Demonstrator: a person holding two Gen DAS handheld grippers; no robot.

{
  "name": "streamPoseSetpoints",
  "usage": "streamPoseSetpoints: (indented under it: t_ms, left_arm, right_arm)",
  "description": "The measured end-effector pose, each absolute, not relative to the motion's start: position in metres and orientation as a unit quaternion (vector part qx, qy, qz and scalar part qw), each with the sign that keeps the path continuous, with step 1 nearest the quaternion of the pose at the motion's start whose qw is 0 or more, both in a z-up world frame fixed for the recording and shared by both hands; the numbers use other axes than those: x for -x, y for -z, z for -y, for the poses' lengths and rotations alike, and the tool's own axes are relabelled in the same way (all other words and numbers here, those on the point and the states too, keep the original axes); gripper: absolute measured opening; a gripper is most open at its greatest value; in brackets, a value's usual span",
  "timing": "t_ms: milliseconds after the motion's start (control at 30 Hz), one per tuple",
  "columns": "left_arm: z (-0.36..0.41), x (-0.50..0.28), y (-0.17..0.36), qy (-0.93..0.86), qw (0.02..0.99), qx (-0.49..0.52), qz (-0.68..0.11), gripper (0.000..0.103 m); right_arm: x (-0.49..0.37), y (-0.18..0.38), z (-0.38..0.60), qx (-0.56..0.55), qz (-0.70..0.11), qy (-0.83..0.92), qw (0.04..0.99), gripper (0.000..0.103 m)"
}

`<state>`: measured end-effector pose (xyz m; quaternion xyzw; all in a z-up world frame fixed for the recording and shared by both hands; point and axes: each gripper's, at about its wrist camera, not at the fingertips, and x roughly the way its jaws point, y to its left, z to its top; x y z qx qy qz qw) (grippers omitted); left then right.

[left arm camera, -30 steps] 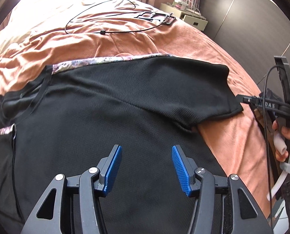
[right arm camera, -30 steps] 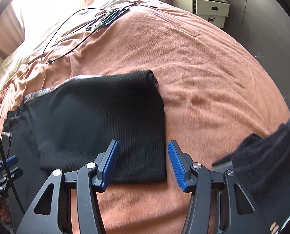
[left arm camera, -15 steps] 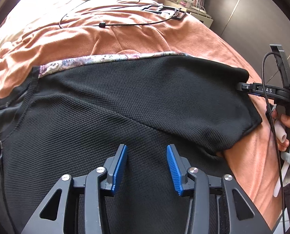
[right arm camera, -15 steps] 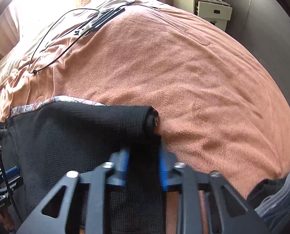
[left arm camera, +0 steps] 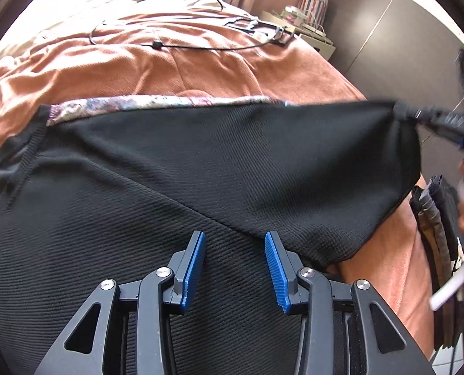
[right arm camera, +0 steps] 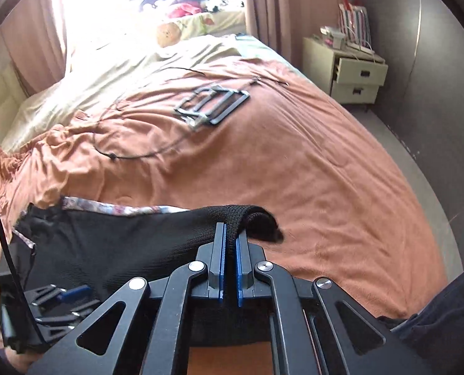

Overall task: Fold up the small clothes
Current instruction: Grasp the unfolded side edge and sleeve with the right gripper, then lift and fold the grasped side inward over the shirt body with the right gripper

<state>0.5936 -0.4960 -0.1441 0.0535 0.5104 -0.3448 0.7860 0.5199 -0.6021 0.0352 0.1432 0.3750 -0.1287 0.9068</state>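
Note:
A black knit shirt [left arm camera: 138,203] with a floral trim band [left arm camera: 157,103] lies spread on the orange bedcover [left arm camera: 200,65]. My left gripper [left arm camera: 235,267] hovers low over the shirt's body near the armpit seam, its blue pads [left arm camera: 197,265] apart with only flat fabric beneath them. My right gripper [right arm camera: 230,240] is shut on the cuff end of the black sleeve [right arm camera: 241,215] and holds it raised off the bed. In the left wrist view the right gripper [left arm camera: 419,115] pulls the sleeve [left arm camera: 294,162] taut at the far right. The right wrist view catches the left gripper [right arm camera: 66,293] at the lower left.
A black cable [right arm camera: 132,156] and a flat black frame [right arm camera: 213,106] lie further up the bed. A cream nightstand [right arm camera: 347,75] with a striped bag [right arm camera: 353,22] stands beyond the bed's right side. Dark folded items [left arm camera: 435,218] sit at the bed's right edge.
My right gripper closed on the sleeve's end and lifted it off the bed. My left gripper moved in lower over the shirt's body and its jaws narrowed.

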Motion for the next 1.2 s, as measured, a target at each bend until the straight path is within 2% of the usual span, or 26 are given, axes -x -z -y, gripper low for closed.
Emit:
streamPoseSetpoints:
  t_ms: [300, 467, 800, 1200]
  left_arm:
    - [0.516, -0.586, 0.151, 0.354, 0.782, -0.058, -0.51, 0.042]
    - [0.508, -0.587, 0.146, 0.352, 0.779, -0.052, -0.516, 0.042]
    - [0.427, -0.609, 0.111, 0.28, 0.81, -0.03, -0.514, 0.042]
    - [0.325, -0.622, 0.082, 0.205, 0.841, 0.011, -0.5, 0.042]
  right_arm:
    - [-0.505, -0.088, 0.552, -0.105, -0.351, 0.078, 0.927, 0.002]
    - [-0.504, -0.099, 0.529, -0.101, -0.348, 0.047, 0.931, 0.002]
    - [-0.522, -0.111, 0.494, -0.096, -0.364, 0.005, 0.927, 0.002]
    - [-0.558, -0.098, 0.447, -0.089, -0.395, -0.043, 0.913, 0.002]
